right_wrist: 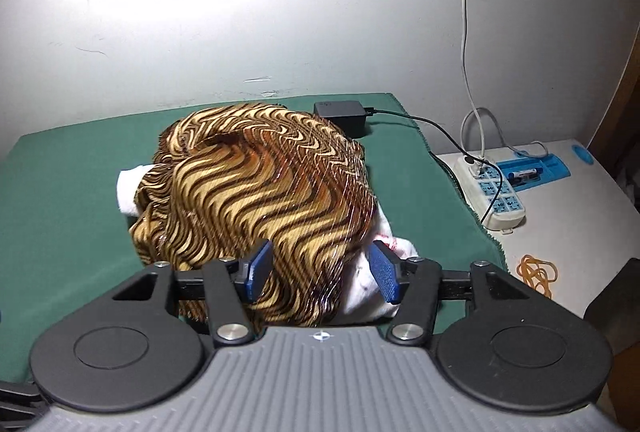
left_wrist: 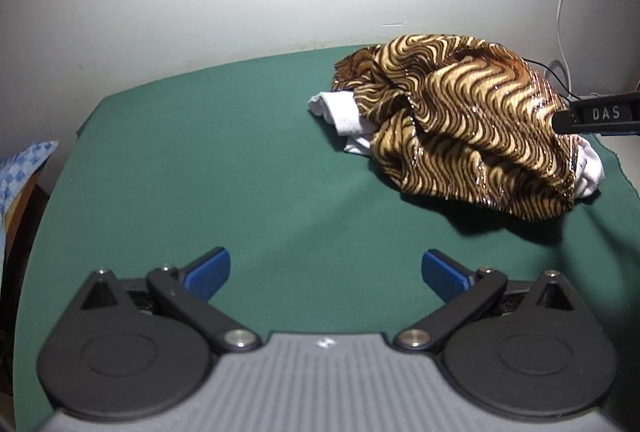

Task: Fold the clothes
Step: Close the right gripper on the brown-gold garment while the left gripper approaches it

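Pick-up step judged in hand: crumpled striped garment [right_wrist: 256, 192] lies at bench [left_wrist: 200, 160] two o'clock, straddled ungripped by half-open right tool [right_wrist: 320, 268]; left tool [left_wrist: 326, 272] wide open, empty; closing is needed next.

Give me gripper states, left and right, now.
Left gripper: open, empty, over the green cloth.
Right gripper: open, striped garment between the pads, no grip.
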`<state>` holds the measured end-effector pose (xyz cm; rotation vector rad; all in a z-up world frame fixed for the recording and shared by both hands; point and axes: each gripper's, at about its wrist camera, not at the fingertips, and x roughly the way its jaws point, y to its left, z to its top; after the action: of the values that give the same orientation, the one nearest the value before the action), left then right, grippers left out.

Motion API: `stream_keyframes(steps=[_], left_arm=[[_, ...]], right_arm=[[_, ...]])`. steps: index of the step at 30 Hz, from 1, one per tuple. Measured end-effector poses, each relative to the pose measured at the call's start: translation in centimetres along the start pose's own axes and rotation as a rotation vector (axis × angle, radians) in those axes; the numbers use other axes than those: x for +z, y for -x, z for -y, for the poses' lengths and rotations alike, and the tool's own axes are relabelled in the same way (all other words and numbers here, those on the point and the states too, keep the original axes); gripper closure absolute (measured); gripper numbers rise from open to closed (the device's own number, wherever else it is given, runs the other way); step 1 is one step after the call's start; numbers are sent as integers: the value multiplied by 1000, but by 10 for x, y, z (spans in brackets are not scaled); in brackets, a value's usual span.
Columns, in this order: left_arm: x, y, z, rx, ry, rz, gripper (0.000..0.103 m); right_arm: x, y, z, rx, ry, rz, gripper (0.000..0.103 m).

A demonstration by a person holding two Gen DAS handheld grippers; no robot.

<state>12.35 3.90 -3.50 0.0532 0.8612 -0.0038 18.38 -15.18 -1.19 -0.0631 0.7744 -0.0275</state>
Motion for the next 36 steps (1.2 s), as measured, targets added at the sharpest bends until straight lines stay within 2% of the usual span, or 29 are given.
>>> stream_keyframes(steps=[3, 6, 12, 15, 20, 23, 25, 27, 32, 35, 36], left_arm=[[9, -5, 0, 13, -10, -1, 1], [10, -9, 2, 24, -16, -5, 1], [10, -15, 10, -9, 5, -36, 7], [11, -16, 15, -16, 22, -34, 3], [18, -14, 28, -4, 20, 5, 2], [19, -16, 36, -63, 1, -24, 3], [15, -14, 39, -117, 11, -40, 7], [8, -11, 42, -166, 27, -45, 2], [-8, -18, 64, -112, -12, -44, 1], [-5, -29, 72, -102, -23, -59, 1], [-2, -30, 72, -104, -5, -49, 1]], right_arm=[[2, -15, -1, -23, 15, -40, 96], [-3, -19, 4, 15, -4, -52, 102], [-13, 13, 6, 59, 12, 60, 103], [-18, 23, 11, 95, -1, 79, 103], [-32, 41, 19, 157, -49, 89, 103], [-49, 56, 23, 187, -44, 97, 103], [-64, 68, 26, 215, -25, 76, 103], [-82, 81, 28, 245, 2, 48, 103], [-139, 96, 20, 252, 165, -77, 103], [-140, 96, 24, 163, 175, -16, 99], [-130, 93, 30, 166, 134, 1, 90]])
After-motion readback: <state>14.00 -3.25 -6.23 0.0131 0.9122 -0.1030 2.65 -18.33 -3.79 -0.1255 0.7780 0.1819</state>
